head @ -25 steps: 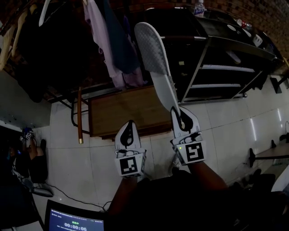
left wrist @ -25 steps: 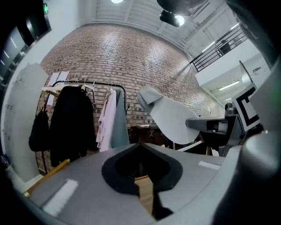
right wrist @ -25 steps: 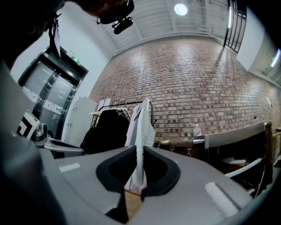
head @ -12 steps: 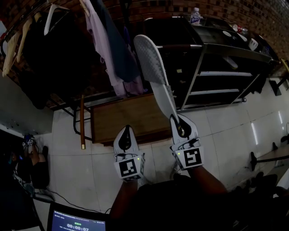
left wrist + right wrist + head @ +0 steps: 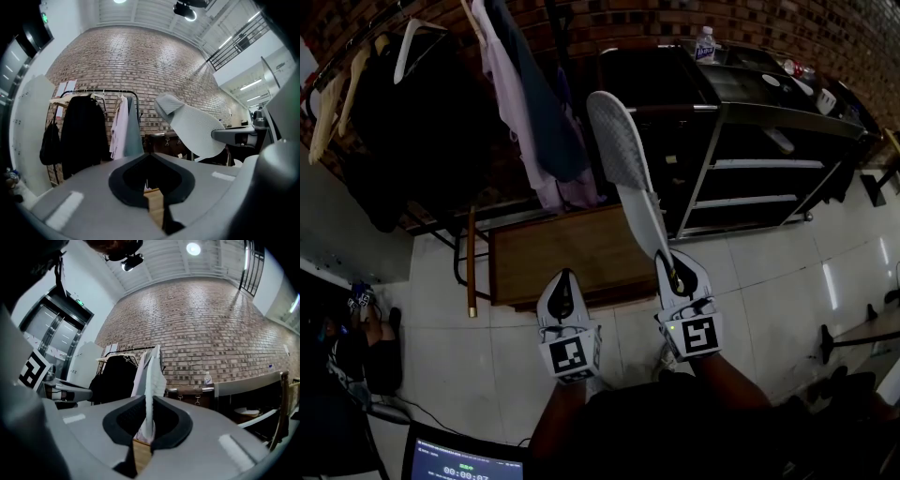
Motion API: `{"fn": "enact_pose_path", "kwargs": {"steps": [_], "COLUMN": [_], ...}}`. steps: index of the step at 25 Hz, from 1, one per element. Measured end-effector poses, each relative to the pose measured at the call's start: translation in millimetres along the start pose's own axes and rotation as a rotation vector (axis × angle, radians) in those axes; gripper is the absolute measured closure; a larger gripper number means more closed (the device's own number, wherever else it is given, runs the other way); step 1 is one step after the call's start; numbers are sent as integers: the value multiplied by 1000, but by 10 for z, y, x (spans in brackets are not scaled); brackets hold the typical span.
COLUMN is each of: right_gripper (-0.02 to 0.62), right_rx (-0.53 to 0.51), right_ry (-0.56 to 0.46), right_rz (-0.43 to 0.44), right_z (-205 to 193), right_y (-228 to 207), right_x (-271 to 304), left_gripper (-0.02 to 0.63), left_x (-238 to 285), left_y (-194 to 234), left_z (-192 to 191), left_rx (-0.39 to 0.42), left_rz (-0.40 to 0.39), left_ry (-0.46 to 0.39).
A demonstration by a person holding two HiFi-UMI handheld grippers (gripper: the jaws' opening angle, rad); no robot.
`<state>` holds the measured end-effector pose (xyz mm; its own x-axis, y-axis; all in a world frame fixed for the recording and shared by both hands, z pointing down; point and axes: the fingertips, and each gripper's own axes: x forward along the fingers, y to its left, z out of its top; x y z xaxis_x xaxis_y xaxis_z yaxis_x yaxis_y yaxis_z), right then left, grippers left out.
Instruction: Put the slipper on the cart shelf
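- Two grippers are showing low in the head view, side by side above a pale tiled floor [image 5: 769,272].
- Dark and pale clothes [image 5: 516,103] are hanging at the left on a rack [image 5: 108,90] in front of a brick wall [image 5: 750,23].
- The left gripper [image 5: 563,286] is pointing forward with its jaws pressed together and nothing caught between them. A wooden platform [image 5: 562,248] is lying on the floor beyond it.
- The right gripper [image 5: 672,270] is pinching the heel end of the pale slipper [image 5: 622,141], which is sticking up and away from the jaws.
- The slipper is hanging in the air in front of the black cart [image 5: 787,110] and is lying on none of its shelves.
- A bottle [image 5: 705,44] is standing on the cart's top.
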<state>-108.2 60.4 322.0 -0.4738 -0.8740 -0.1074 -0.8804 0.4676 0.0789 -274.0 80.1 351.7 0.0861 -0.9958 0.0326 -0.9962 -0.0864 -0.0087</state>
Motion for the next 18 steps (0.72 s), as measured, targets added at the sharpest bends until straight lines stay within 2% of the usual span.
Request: {"fn": "enact_pose_path", "kwargs": {"steps": [12,18], "right_gripper": [563,563], "right_rx": [-30,-29], "right_ry": [15,13], "right_rz": [29,28], "right_z": [-101,-131], "right_y": [-424,-530], "right_x": [-75,-111], "left_gripper": [591,591], "left_x": [230,248], "left_y": [-470,-618], "left_z": [-126,-12], "left_rx": [6,-21], "left_rz": [-8,-23], "left_ry": [9,-18]}}
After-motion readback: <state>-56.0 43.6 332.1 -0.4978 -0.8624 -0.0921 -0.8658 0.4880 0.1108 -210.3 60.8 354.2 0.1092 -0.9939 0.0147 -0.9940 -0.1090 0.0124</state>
